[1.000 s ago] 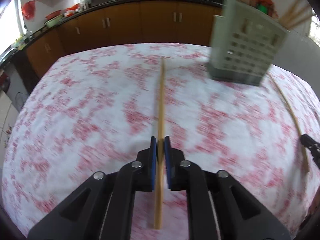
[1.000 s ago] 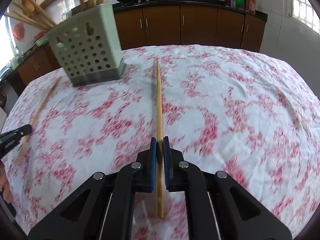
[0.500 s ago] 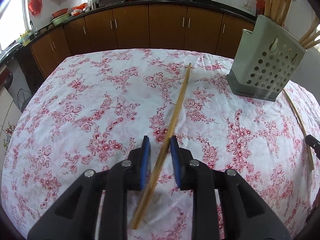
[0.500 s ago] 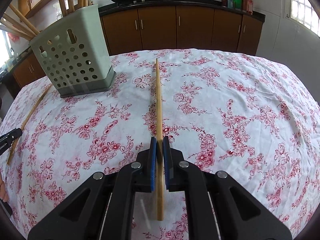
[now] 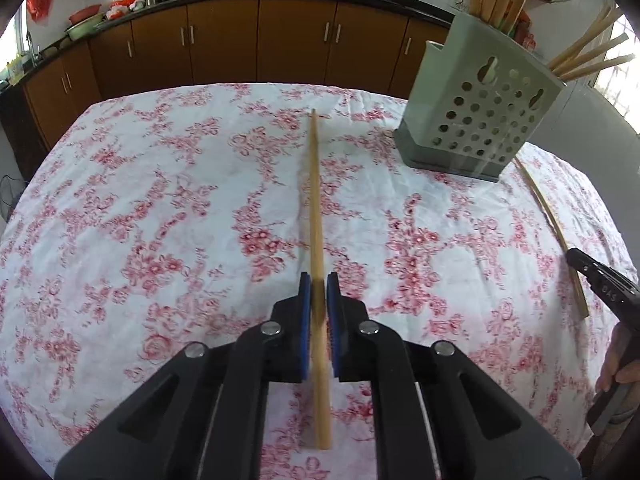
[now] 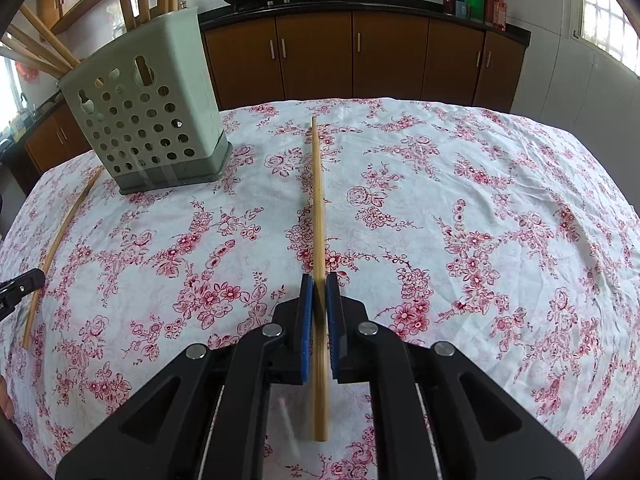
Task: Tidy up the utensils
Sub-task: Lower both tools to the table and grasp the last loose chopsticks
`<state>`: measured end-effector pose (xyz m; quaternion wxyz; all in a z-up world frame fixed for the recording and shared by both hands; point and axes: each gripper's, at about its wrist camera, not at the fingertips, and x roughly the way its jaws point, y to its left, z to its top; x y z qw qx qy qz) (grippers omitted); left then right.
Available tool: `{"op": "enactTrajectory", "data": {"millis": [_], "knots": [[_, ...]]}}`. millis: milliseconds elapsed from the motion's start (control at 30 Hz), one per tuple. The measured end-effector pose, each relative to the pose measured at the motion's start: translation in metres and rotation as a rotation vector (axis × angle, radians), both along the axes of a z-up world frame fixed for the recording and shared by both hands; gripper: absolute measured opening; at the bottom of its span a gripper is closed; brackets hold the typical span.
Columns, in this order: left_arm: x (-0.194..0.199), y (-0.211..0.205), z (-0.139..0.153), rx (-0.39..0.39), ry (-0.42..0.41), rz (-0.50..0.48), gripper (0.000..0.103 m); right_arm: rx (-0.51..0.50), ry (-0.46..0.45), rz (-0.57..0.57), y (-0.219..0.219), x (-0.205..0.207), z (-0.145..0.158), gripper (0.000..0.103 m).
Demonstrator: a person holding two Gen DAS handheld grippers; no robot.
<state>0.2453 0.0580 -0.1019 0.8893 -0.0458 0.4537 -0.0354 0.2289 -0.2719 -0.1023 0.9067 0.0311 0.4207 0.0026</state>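
A wooden chopstick runs straight ahead over the floral cloth, and my left gripper is closing its blue pads on it near its back end. My right gripper is shut on a second chopstick, which also points ahead. The pale green perforated holder stands at the right in the left wrist view and holds several chopsticks. In the right wrist view the holder stands at the left. Each view shows the other gripper's tip at its edge, the right gripper and the left gripper.
A white tablecloth with red flowers covers the round table. Brown kitchen cabinets and a counter with two woks stand behind it. A hand shows at the right edge of the left wrist view.
The left jaws opened, the chopstick slanted between them, and now they have closed on it again with it lying straight. The right gripper keeps its grip and stays put.
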Motion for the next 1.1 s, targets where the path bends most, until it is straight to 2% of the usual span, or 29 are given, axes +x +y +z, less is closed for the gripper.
{"op": "enactTrajectory", "data": {"millis": [233, 800, 1100], "knots": [[-0.0067, -0.0106, -0.0025, 0.085, -0.045, -0.004, 0.011, 0.001, 0.0, -0.001, -0.0004, 0.0005, -0.0005, 0.008], [-0.0063, -0.0027, -0.001, 0.033, -0.042, 0.016, 0.011, 0.006, -0.001, 0.0, -0.0008, 0.0009, -0.0014, 0.008], [-0.0061, -0.0035, -0.0003, 0.033, -0.042, 0.017, 0.011, 0.006, -0.002, -0.001, -0.0005, 0.0012, -0.0013, 0.008]]}}
